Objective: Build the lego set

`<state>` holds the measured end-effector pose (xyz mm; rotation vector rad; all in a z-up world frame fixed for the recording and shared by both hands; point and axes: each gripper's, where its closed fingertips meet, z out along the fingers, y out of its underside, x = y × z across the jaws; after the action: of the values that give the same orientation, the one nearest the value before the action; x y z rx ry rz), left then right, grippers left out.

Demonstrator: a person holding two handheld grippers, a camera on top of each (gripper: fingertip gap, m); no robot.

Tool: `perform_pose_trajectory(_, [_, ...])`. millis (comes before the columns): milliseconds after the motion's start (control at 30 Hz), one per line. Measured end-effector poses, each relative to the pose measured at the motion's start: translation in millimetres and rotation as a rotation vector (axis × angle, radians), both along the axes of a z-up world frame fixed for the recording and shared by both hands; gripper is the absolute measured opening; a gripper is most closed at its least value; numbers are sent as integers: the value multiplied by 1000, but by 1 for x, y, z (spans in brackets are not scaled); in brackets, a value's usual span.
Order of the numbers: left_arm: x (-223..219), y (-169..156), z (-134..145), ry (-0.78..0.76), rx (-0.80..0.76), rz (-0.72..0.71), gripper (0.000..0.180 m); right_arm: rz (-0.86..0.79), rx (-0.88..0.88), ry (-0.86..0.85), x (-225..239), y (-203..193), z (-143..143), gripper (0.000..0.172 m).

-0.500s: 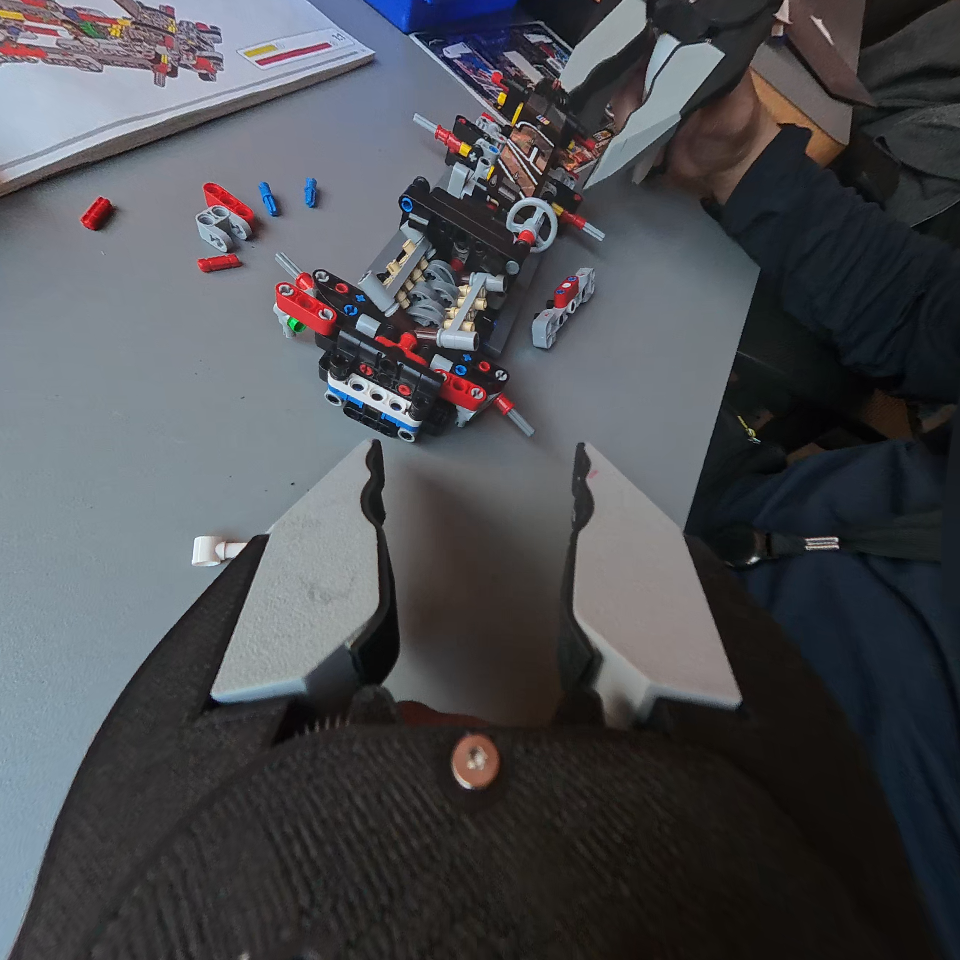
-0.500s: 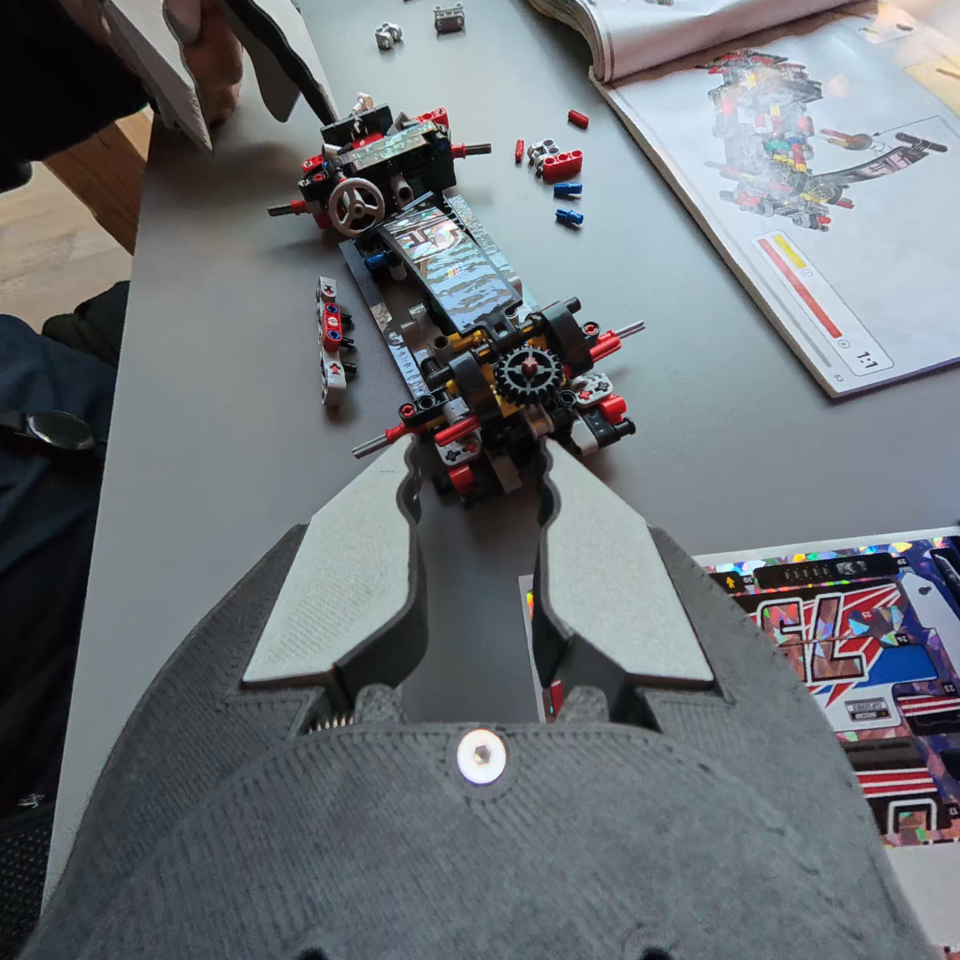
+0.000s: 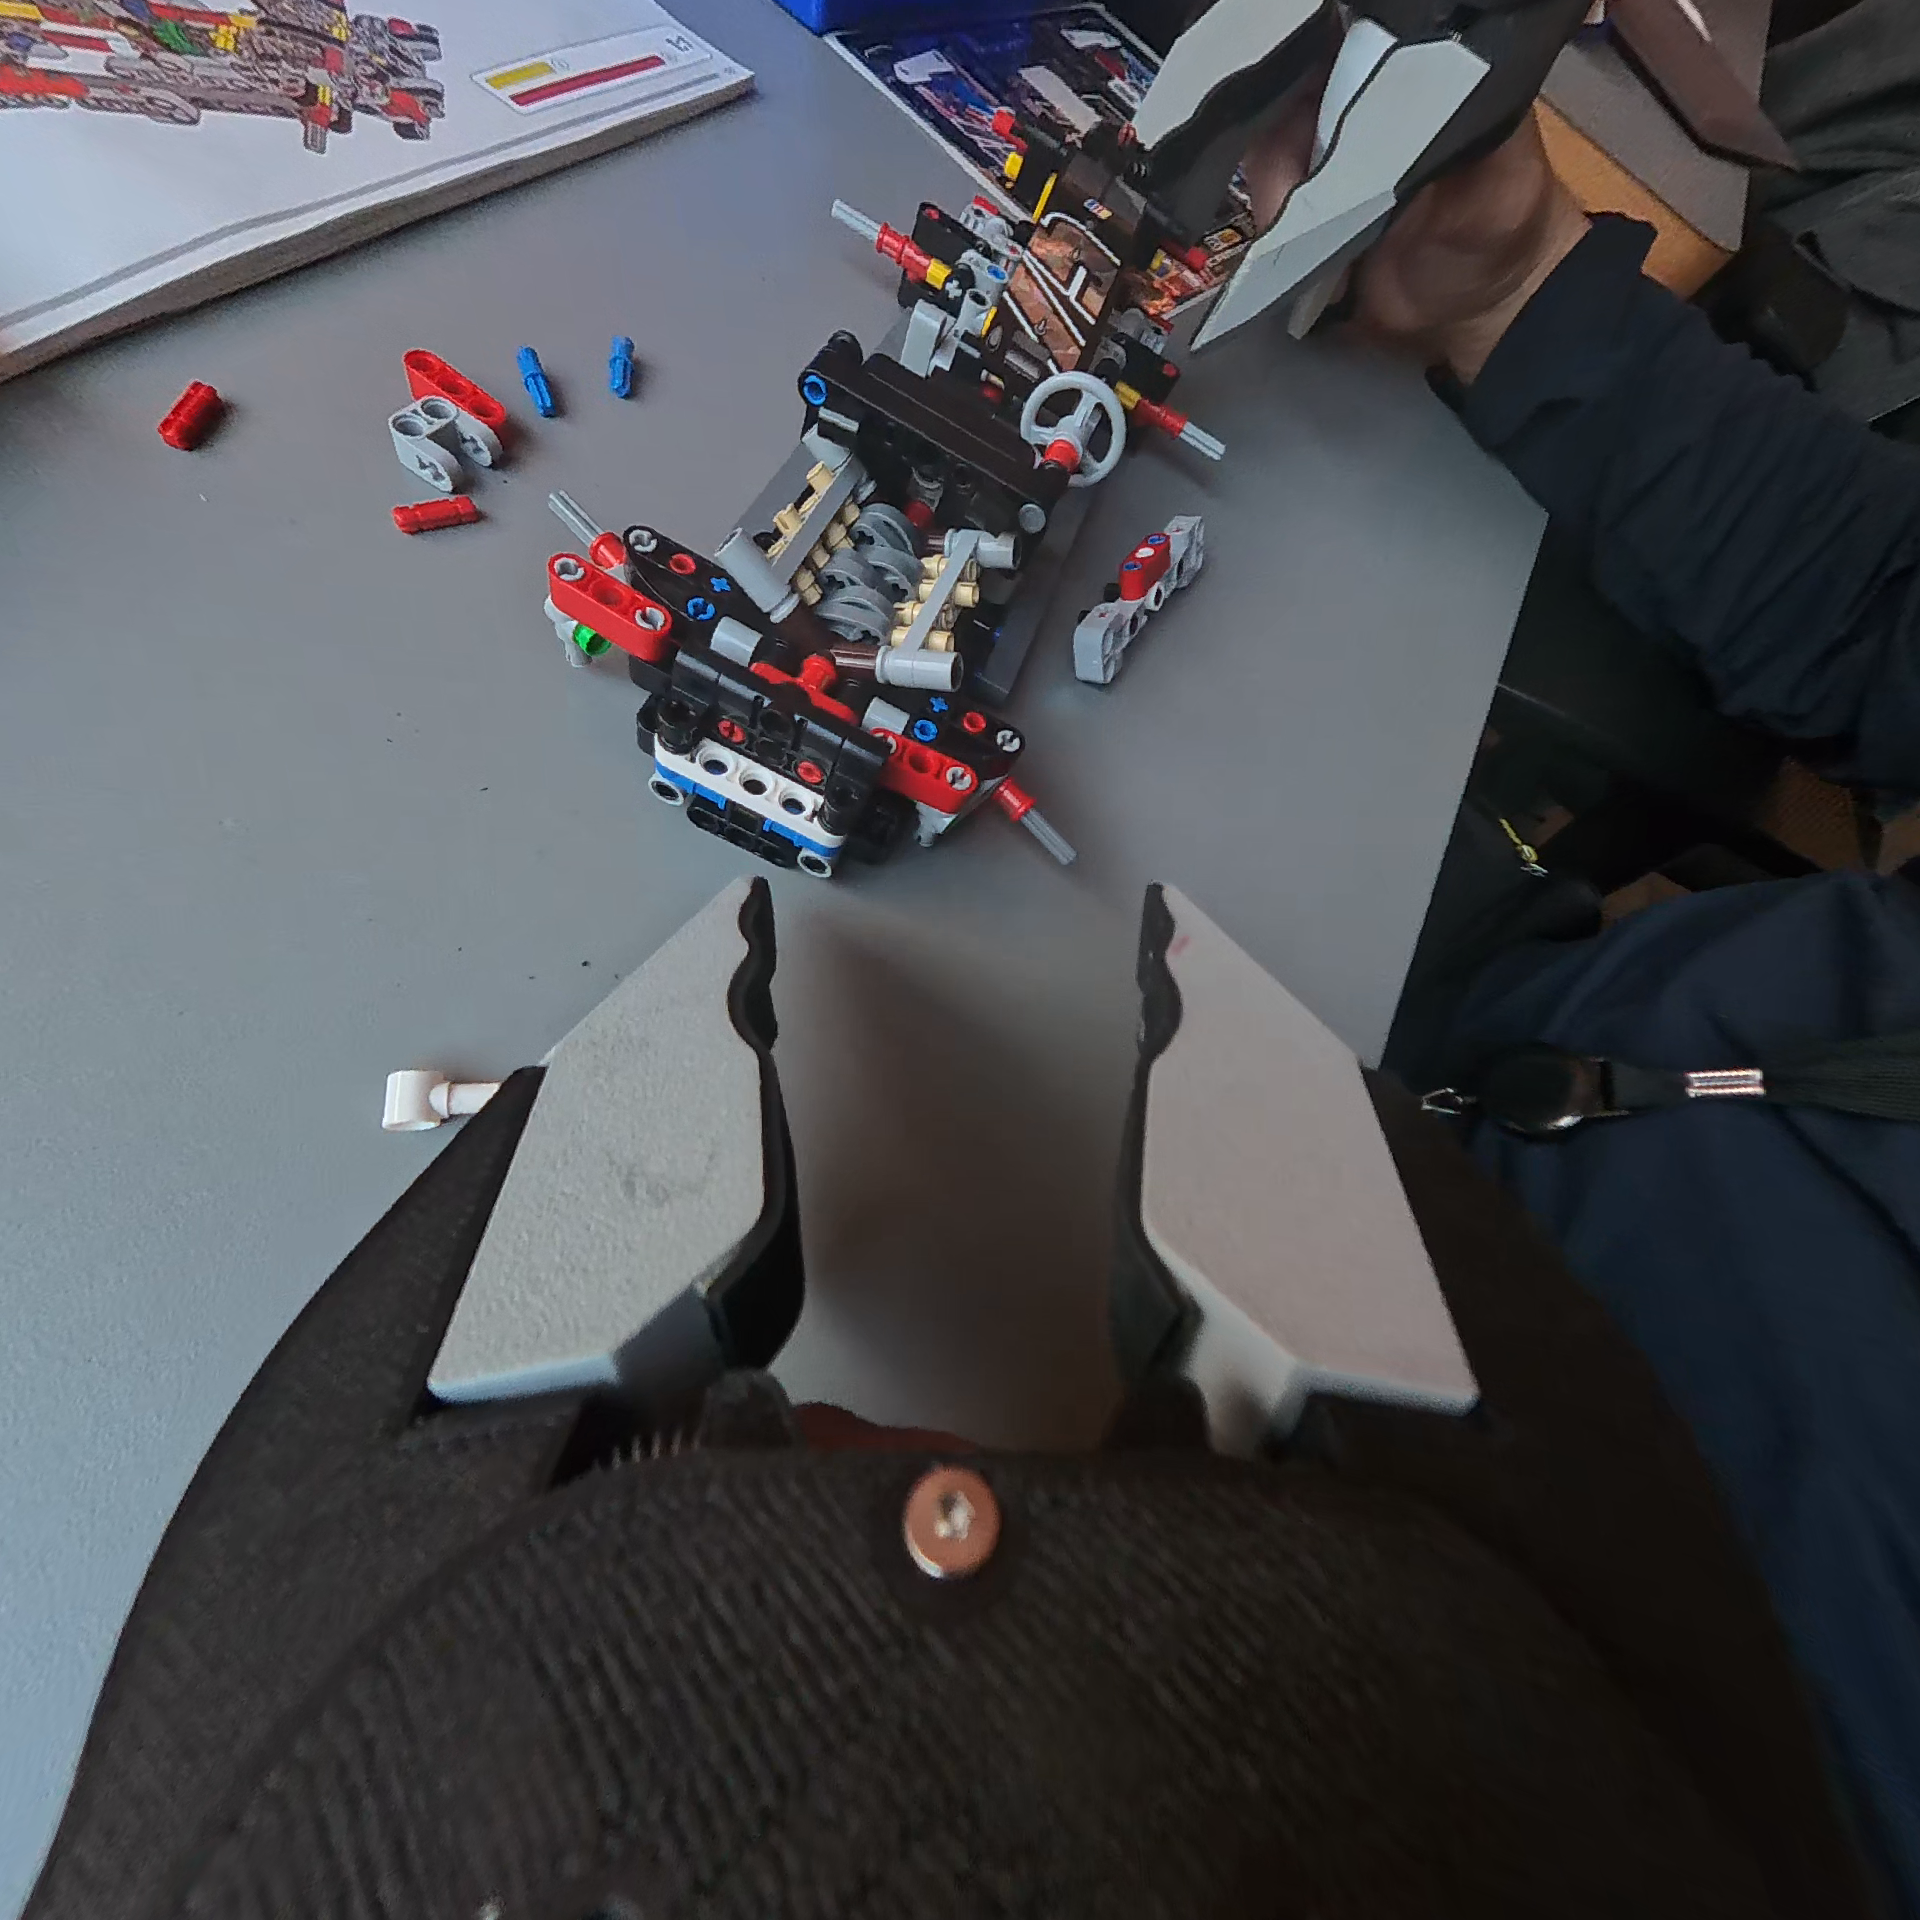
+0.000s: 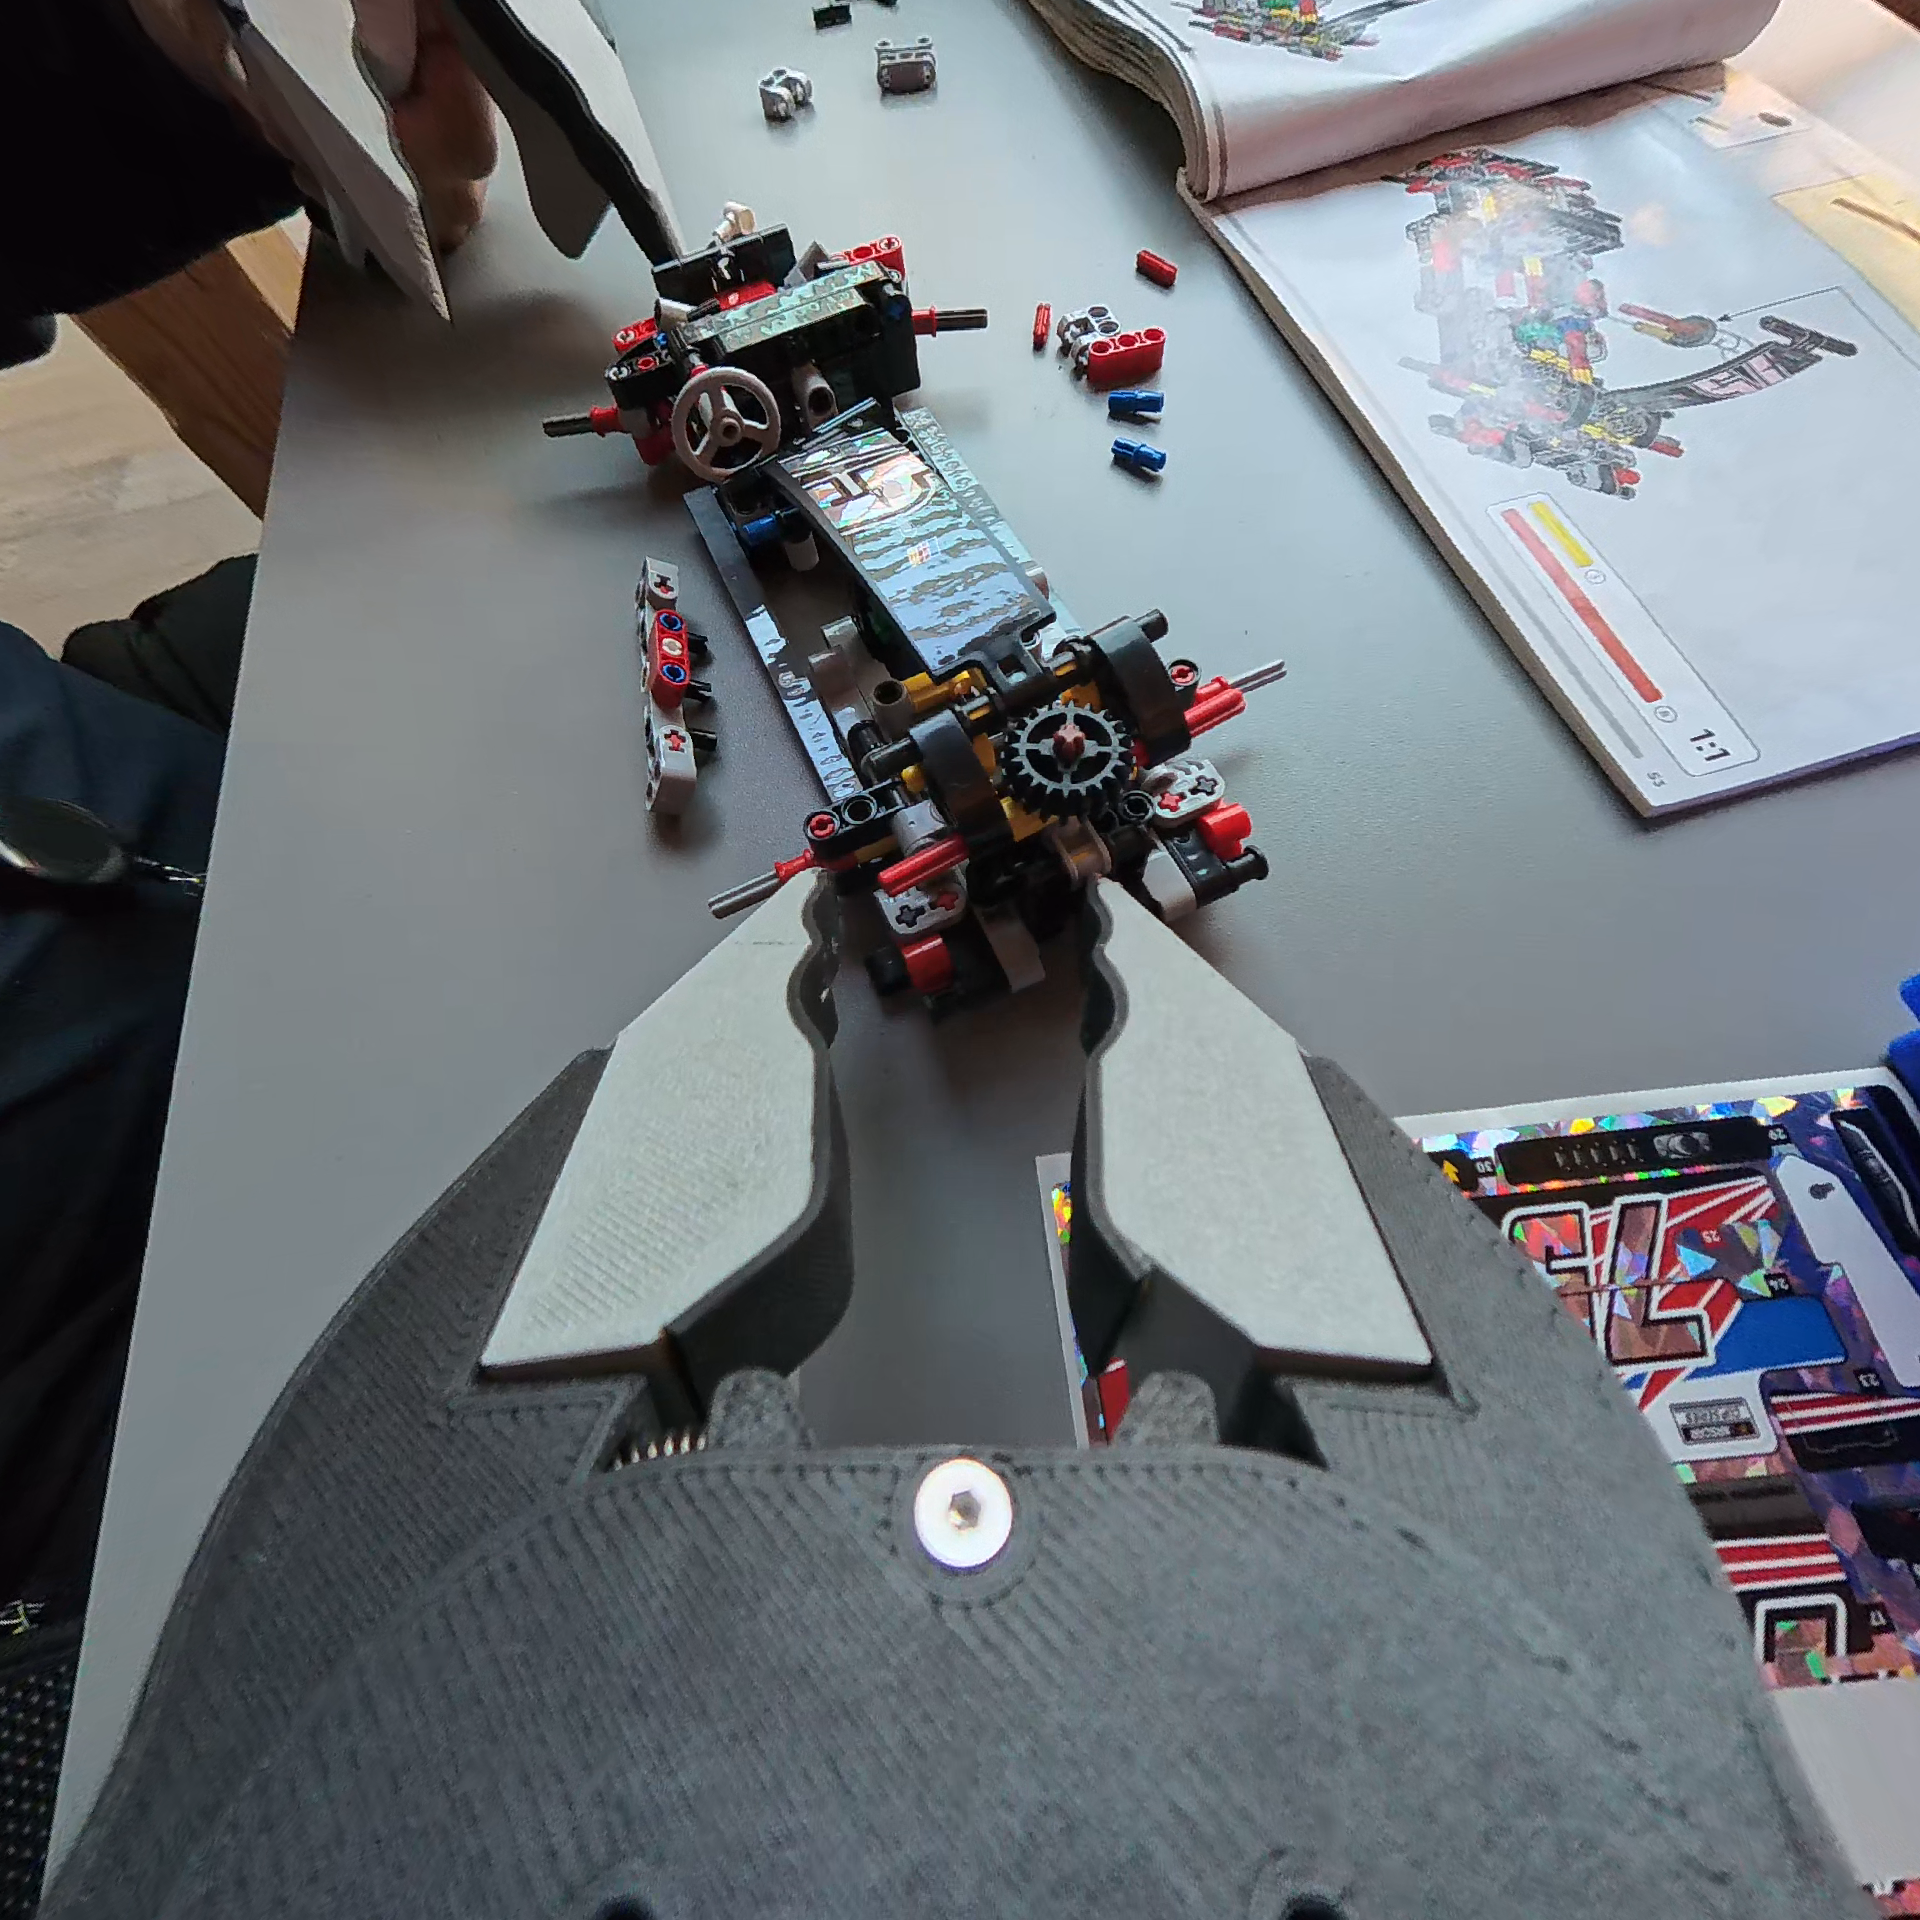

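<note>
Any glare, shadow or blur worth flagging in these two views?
Left wrist view: sharp toy car frame, soft shadow on the table between the open jaws, edges bent by the wide lens. Right wrist view: glare on the frame's shiny panel and the sticker sheet.

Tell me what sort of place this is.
Most likely a desk or hobby table used for building a brick kit, indoors. A half-built toy car chassis lies on the grey tabletop, beside an open instruction booklet, a holographic sticker sheet and loose pins and beams.
</note>
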<state>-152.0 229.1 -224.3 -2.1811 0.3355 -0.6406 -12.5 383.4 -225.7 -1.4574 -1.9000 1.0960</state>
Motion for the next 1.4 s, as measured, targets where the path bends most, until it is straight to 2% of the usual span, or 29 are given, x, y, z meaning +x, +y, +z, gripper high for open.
perform_pose_trajectory(400, [-1,0,-1,-2,-8,5,67,-6,6,14,0,1,2,43])
perform_pose_trajectory(633, [-1,1,-1,-9,-10,6,65,-49,12,87,4,6,13,45])
perform_pose_trajectory(733, [-1,1,-1,-12,-12,7,64,-83,67,107,9,7,19,42])
perform_pose_trajectory(833, [-1,1,1,-9,-2,8,64,-109,161,161,6,3,37,37])
perform_pose_trajectory(933, [-1,3,4,-5,23,13,64,-70,226,90,-8,-6,44,42])
perform_pose_trajectory(1033, [1,5,-1,-8,-14,-4,64,15,378,7,-35,-17,47,50])
perform_pose_trajectory(1133, [3,7,-3,3,-22,-12,64,147,528,-117,-56,-27,31,49])
perform_pose_trajectory(1233, [4,7,-3,7,-21,-18,63,223,616,-256,-62,-23,7,32])
perform_pose_trajectory(1267, [4,7,-3,0,-18,-17,63,232,619,-247,-65,-24,7,27])
perform_pose_trajectory(1400, [2,8,2,-51,-9,-6,61,203,513,-237,-70,-22,13,27])
